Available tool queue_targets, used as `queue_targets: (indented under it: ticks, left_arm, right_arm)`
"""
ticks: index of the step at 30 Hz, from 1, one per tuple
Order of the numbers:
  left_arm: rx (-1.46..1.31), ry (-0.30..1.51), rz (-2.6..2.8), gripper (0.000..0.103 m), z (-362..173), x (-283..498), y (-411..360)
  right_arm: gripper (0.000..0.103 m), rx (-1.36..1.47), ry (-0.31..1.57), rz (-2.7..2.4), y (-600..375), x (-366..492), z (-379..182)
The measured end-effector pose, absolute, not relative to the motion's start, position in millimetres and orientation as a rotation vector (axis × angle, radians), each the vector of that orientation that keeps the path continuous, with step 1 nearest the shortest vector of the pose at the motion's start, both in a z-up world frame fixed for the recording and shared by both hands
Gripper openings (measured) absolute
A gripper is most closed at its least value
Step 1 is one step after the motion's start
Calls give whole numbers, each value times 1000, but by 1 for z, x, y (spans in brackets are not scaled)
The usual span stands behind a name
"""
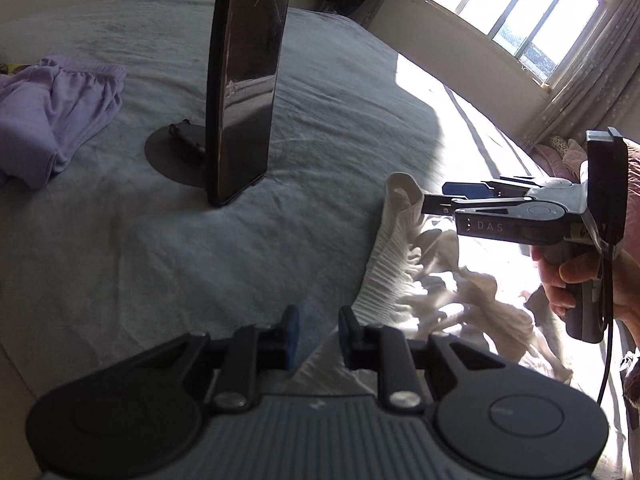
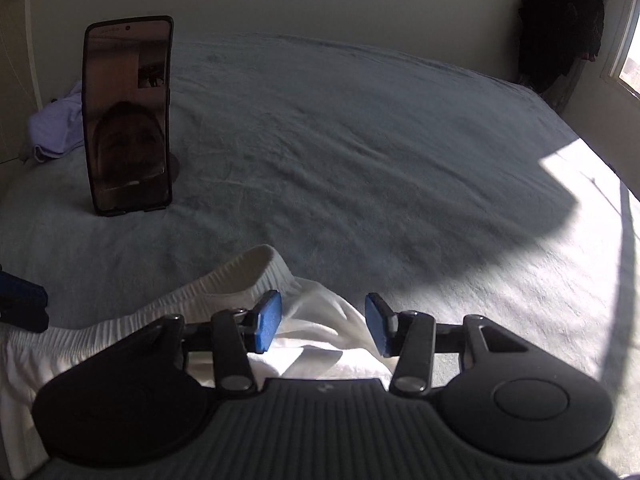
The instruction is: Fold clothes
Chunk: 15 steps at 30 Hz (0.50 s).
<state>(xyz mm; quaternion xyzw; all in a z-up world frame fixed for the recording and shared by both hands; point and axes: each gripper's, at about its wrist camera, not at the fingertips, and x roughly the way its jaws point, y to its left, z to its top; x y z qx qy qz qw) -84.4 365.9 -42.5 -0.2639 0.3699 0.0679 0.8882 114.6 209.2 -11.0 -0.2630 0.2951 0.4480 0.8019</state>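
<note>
A crumpled white garment point(image 1: 472, 296) with a ribbed elastic waistband point(image 1: 384, 276) lies on the grey bed sheet point(image 1: 120, 240), partly in bright sun. My left gripper point(image 1: 320, 332) is low over its near edge. Its jaws stand a little apart, with the sheet and a bit of white cloth showing in the gap and the waistband just past the right finger. My right gripper point(image 2: 323, 322) hangs over the garment point(image 2: 320, 340) with its blue pads wide apart and not pressing on the cloth. The waistband point(image 2: 248, 268) humps up beside the left pad point(image 2: 269, 320).
A dark phone point(image 1: 244, 88) stands upright on a round stand in the middle of the bed. A purple garment point(image 1: 60, 108) lies bunched at the far left. A hand point(image 1: 560, 280) grips the right gripper's handle. Window point(image 1: 516, 12) at the right, dark clothes point(image 2: 560, 28) hanging in the corner.
</note>
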Motion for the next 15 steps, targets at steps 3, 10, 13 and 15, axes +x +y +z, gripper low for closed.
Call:
queue_targets:
  ticks: [3,10,13,15]
  left_arm:
    - [-556,782,100,22,-44,-85,368]
    - [-645,790,23,25,-44,-94,381]
    - [-696,794,-10,25,-46,-97,388]
    - [-718,799,-19,25,-45,-98,392]
  right_arm:
    - [49,-553,656,941,223,123,-18]
    - [49,-521,672,935,222,131,-13]
    - [49,-496,684,961,211,135,-1]
    - [49,-481,710,992,206,137,3]
